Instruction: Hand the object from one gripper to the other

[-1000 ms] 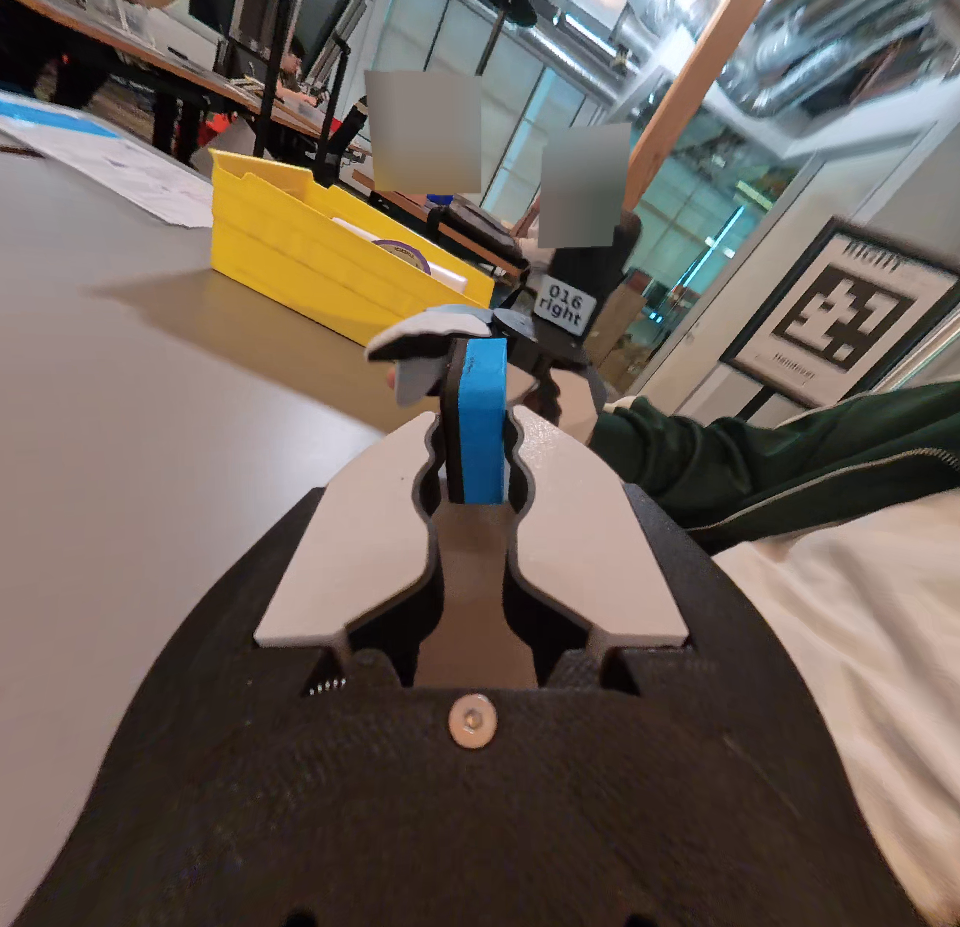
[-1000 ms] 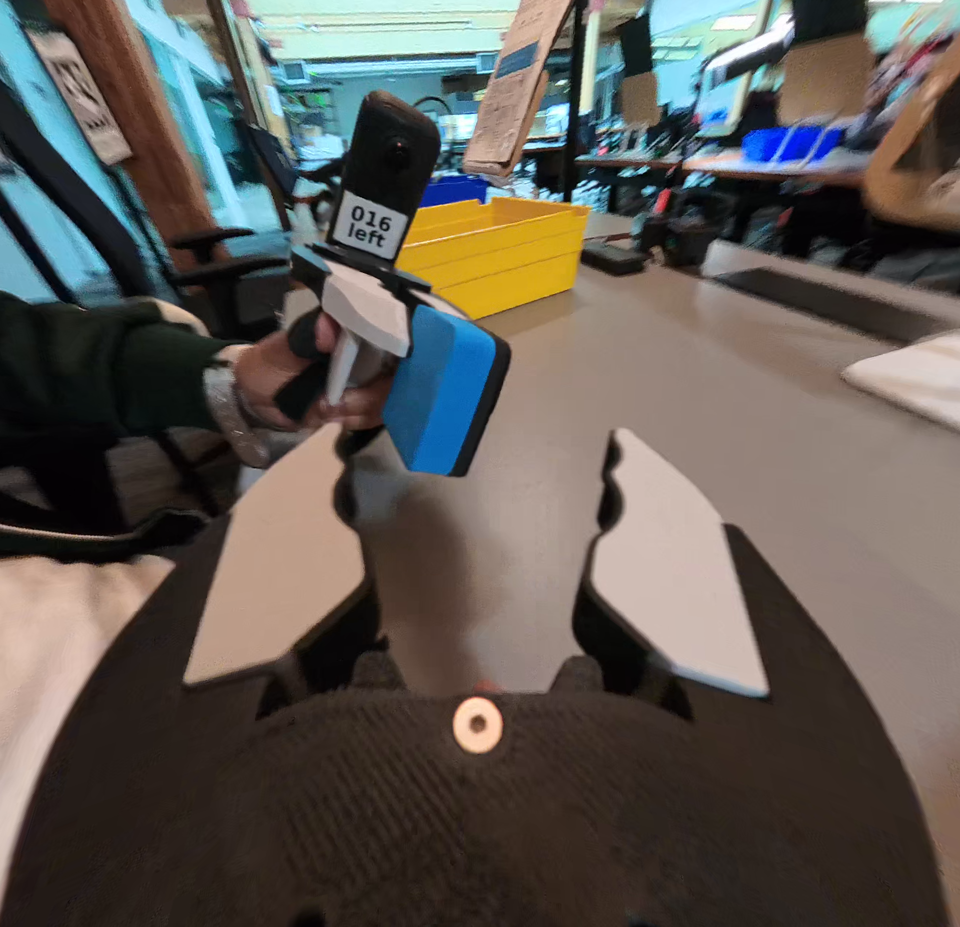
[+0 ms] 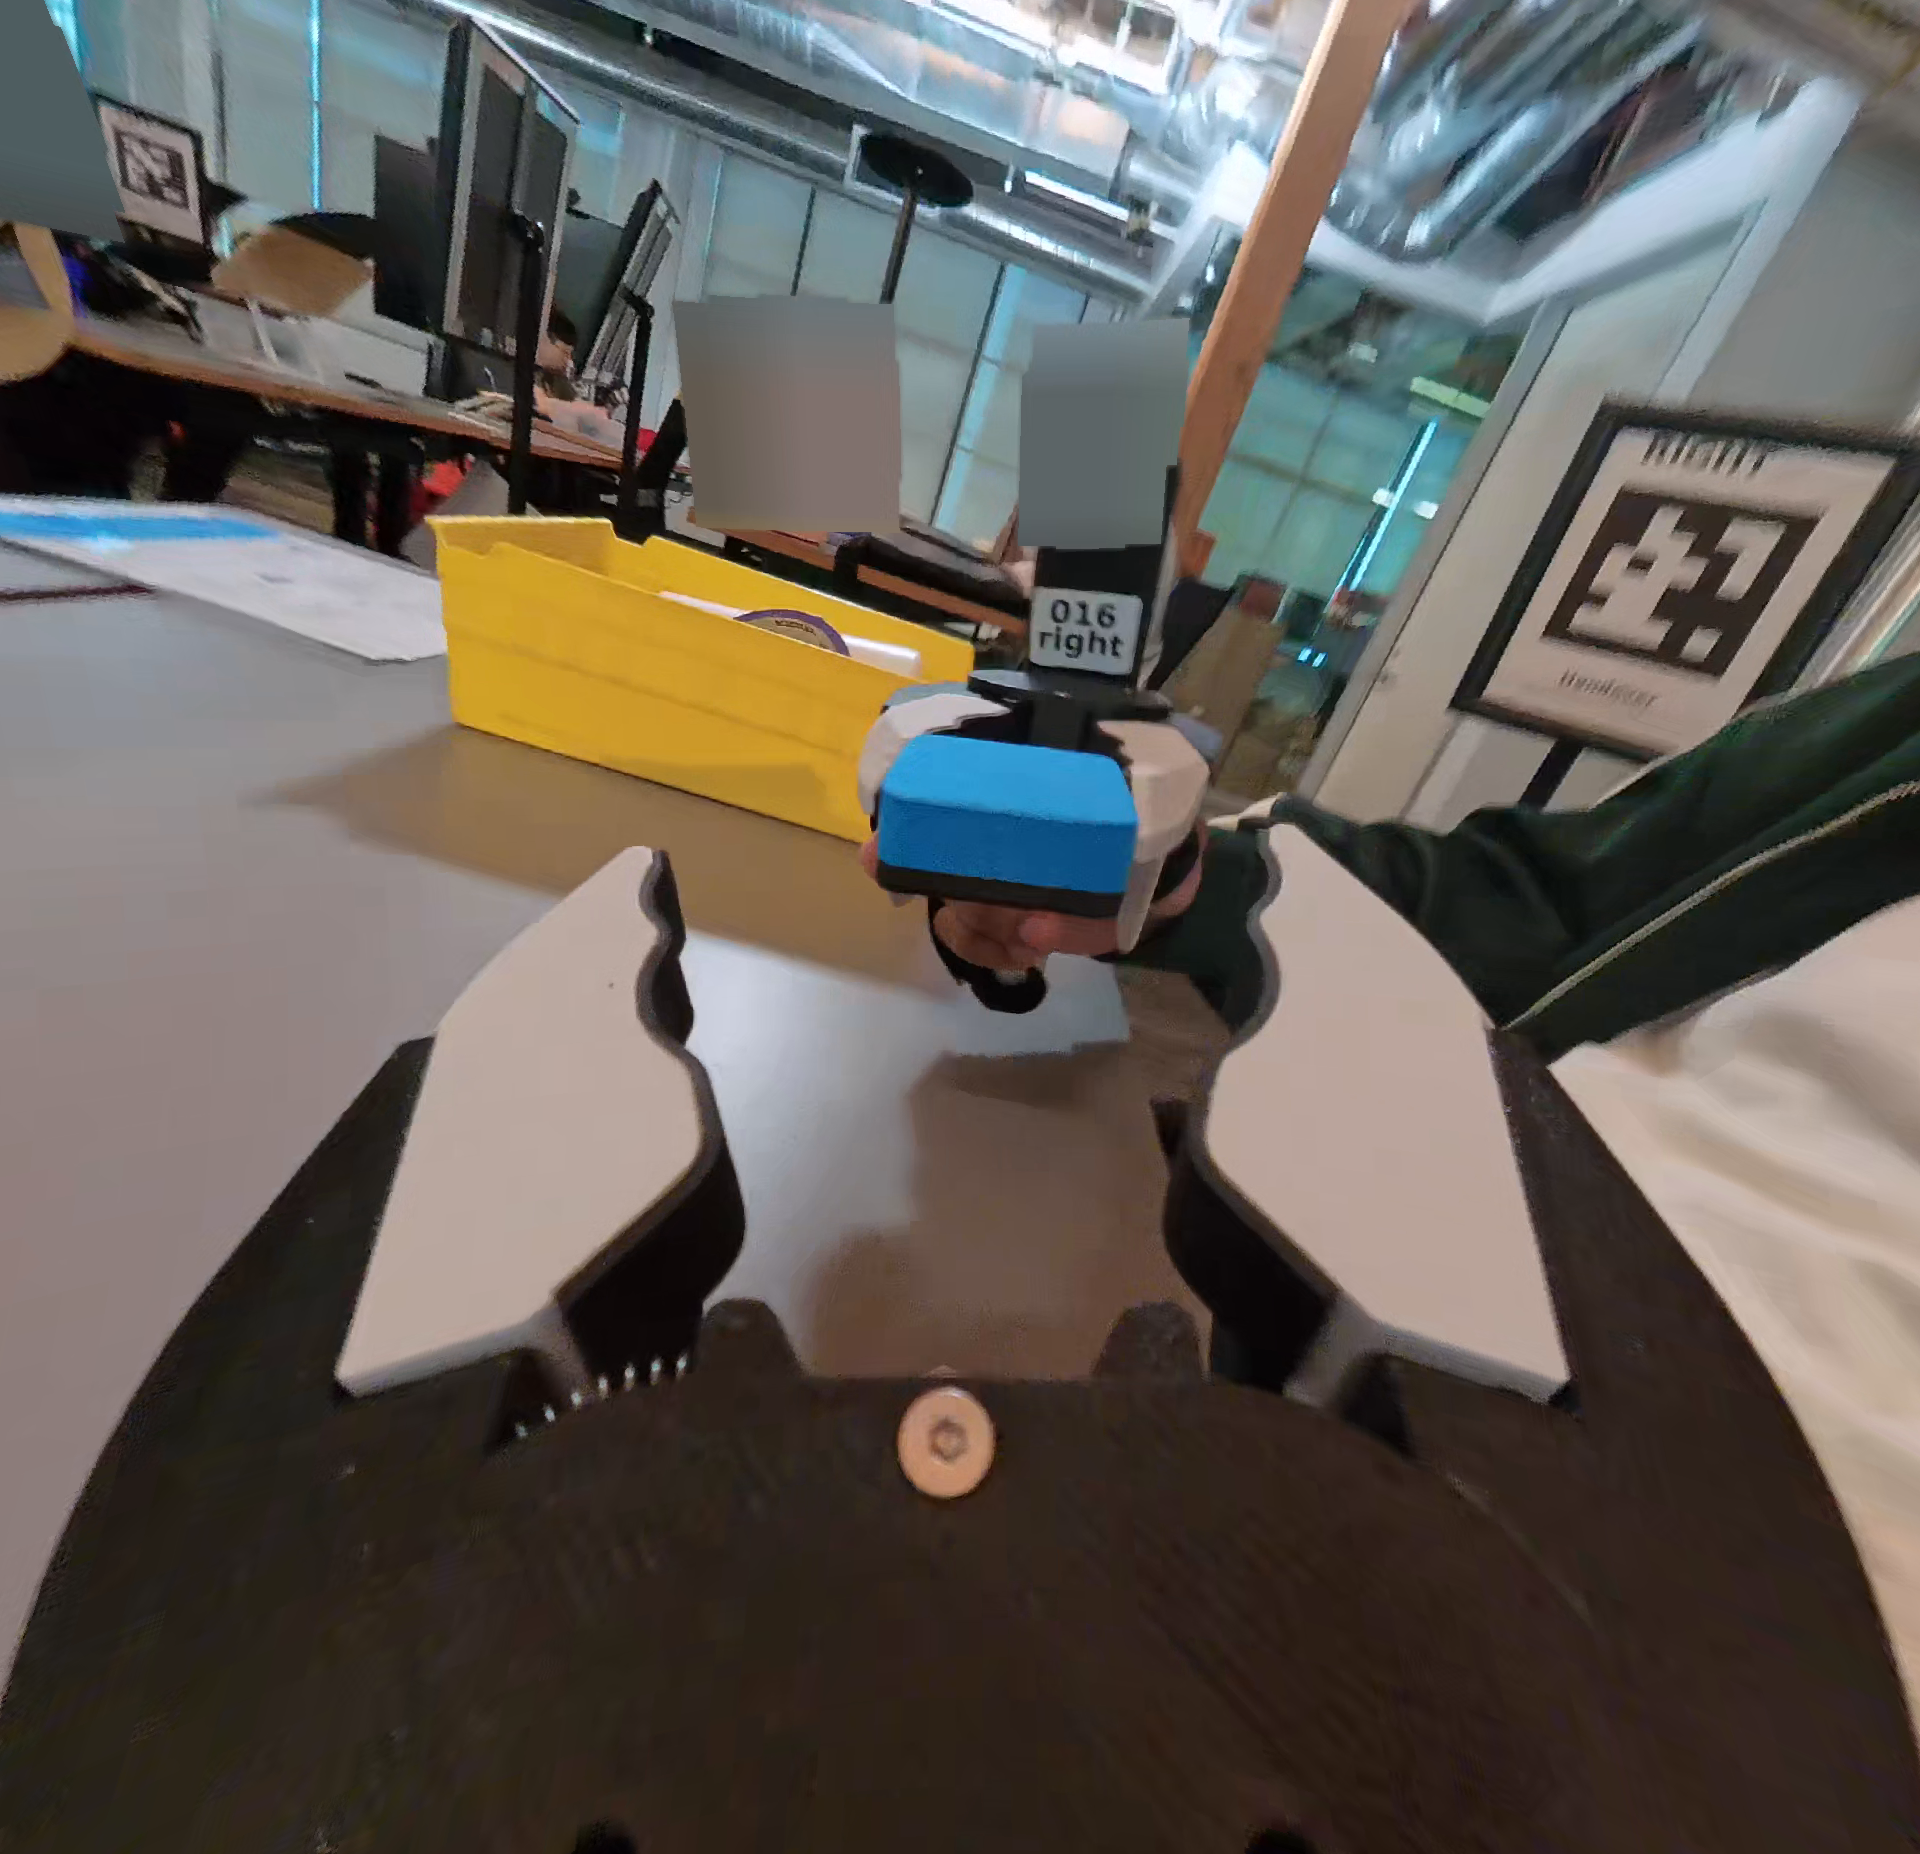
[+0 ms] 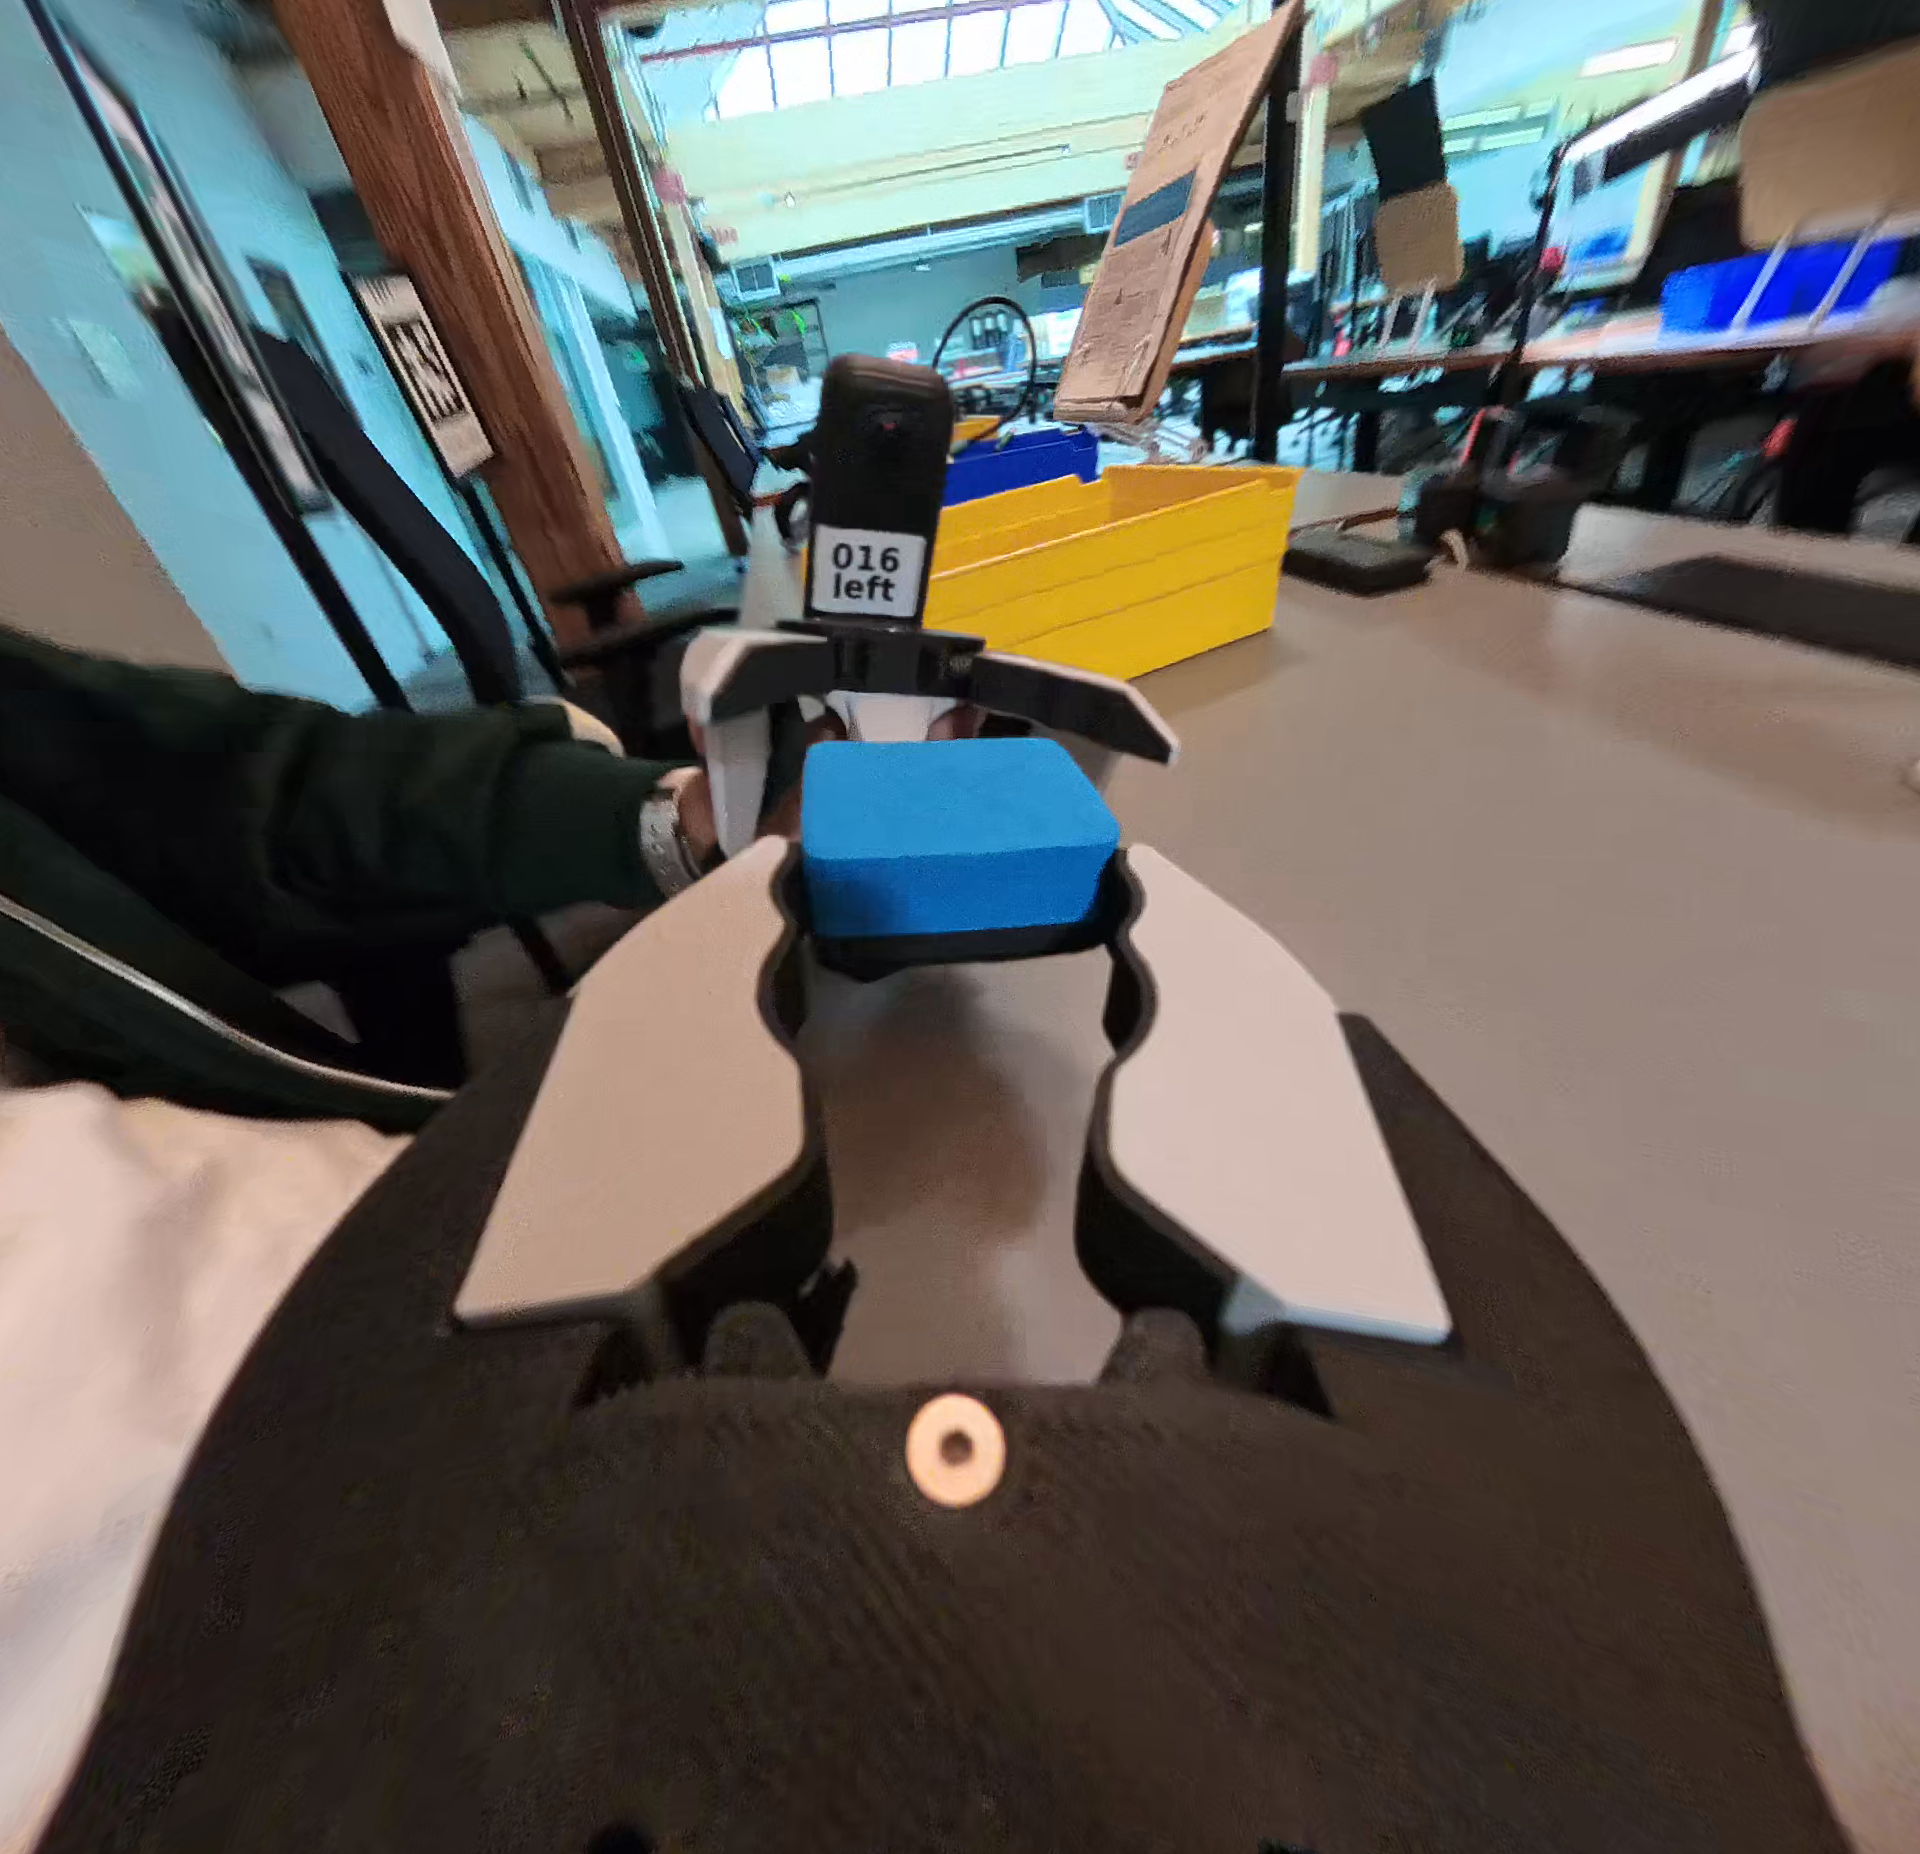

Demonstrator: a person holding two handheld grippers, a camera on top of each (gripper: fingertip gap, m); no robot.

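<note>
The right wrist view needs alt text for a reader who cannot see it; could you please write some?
The right tool is shut on a blue foam block with a black underside, held above a grey table. Just beyond, the left tool faces it with its fingers spread open; a yellow bin sits behind.

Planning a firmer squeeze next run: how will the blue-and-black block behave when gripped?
The blue-and-black block looks like matte foam, so probably light and slightly squashy. Its flat faces should resist rolling. The right gripper holds it by the sides without visible slipping, suggesting decent friction.
</note>
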